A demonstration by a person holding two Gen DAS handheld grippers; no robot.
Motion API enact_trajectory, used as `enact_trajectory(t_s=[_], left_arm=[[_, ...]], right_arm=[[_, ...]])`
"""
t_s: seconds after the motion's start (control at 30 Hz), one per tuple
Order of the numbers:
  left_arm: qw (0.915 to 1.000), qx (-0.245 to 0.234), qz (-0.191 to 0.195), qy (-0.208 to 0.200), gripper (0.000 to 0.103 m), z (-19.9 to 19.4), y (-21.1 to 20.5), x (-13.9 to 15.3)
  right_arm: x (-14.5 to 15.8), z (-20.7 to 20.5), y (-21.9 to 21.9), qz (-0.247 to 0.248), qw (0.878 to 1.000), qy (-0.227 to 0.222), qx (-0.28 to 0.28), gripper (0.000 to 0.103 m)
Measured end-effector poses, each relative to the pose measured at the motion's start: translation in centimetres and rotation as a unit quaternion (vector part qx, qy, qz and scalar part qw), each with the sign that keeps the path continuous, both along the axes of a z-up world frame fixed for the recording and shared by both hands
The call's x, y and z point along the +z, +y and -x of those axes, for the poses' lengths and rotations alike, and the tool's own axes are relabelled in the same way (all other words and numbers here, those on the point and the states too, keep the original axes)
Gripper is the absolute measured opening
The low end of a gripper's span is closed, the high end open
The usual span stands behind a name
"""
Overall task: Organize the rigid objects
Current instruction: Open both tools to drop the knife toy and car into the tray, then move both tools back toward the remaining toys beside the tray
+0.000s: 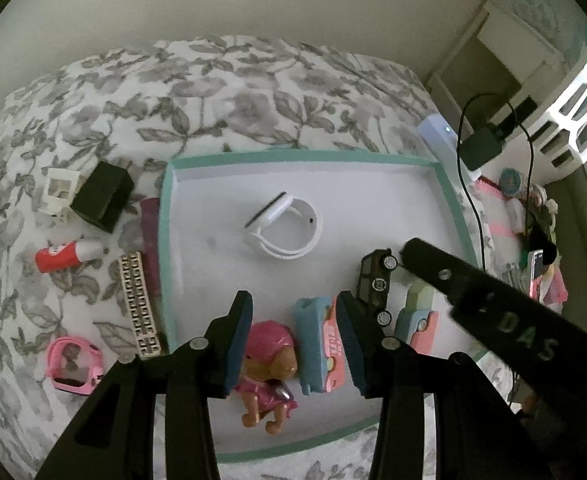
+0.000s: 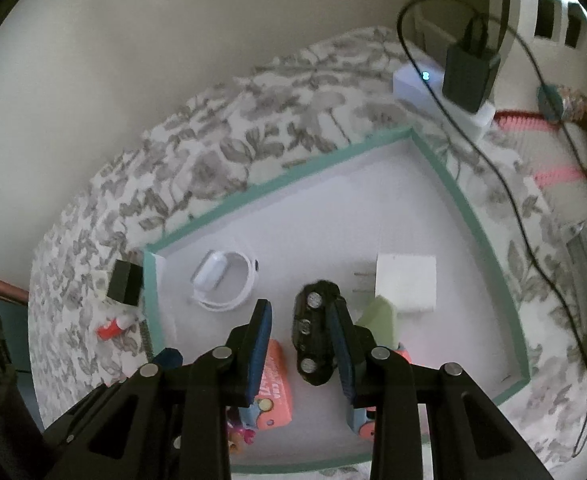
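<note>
A white tray with a teal rim (image 1: 165,216) lies on a flowered bedspread. In it are a white smartwatch (image 1: 283,224), a pink-haired doll (image 1: 271,356), a blue and pink toy car (image 1: 321,344) and a black toy car (image 1: 375,284) on its side. My left gripper (image 1: 294,296) hangs open above the doll and the blue and pink car, gripping nothing. My right gripper (image 2: 299,304) is open over the black toy car (image 2: 313,336); the car sits against the right finger, clear of the left one. A white charger block (image 2: 405,284) and a green piece (image 2: 377,320) lie beside it.
Left of the tray lie a black box (image 1: 101,196), a red and white tube (image 1: 67,256), a patterned strip (image 1: 139,304) and a pink watch (image 1: 73,364). A white power strip with a black adapter (image 1: 481,144) and its cable run along the tray's right side.
</note>
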State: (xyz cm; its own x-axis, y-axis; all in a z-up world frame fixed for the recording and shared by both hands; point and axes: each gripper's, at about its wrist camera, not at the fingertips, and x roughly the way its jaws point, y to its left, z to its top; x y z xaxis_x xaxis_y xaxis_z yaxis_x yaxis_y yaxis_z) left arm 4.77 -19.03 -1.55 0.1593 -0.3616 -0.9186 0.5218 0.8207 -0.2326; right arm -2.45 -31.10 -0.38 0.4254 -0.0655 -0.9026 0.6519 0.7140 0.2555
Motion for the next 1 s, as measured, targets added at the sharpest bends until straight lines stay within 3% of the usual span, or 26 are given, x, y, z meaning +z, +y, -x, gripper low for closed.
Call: enact_trajectory(t_s=[0.2,0.5,0.63,0.7,0.73,0.87,1.0], left_arm=[[0.9995,0.029,0.002,-0.015,0.048,-1.1,1.9,1.3],[0.9941,0.1,-0.015,-0.038,0.062,-3.4,6.1,2.6],[0.9906,0.128,-0.026,-0.041,0.064,-4.5,8.3,2.6],[0.9883,0.142,-0.037,-0.044,0.077,-5.1,9.4,2.5],[0.9871,0.148,-0.04,-0.046,0.088,-5.3,9.9,2.5],[0.981,0.179,-0.052,-0.053,0.09,-6.2,12.3,2.5],[0.976,0.201,-0.063,-0.055,0.09,-6.9,14.5,2.4]], right_arm=[[2.1,-0.1,0.8,0.024,1.0,-0.017,0.008,0.033],[1.4,-1.0,1.9,0.036,0.999,0.002,0.025,0.036],[1.2,-1.6,3.0,0.05,0.998,0.011,0.041,0.044],[1.2,-1.9,3.6,0.057,0.997,0.014,0.052,0.052],[1.2,-2.1,4.0,0.062,0.996,0.015,0.057,0.059],[1.1,-2.7,5.2,0.07,0.995,0.013,0.076,0.075],[0.9,-3.4,6.5,0.075,0.992,0.015,0.096,0.083]])
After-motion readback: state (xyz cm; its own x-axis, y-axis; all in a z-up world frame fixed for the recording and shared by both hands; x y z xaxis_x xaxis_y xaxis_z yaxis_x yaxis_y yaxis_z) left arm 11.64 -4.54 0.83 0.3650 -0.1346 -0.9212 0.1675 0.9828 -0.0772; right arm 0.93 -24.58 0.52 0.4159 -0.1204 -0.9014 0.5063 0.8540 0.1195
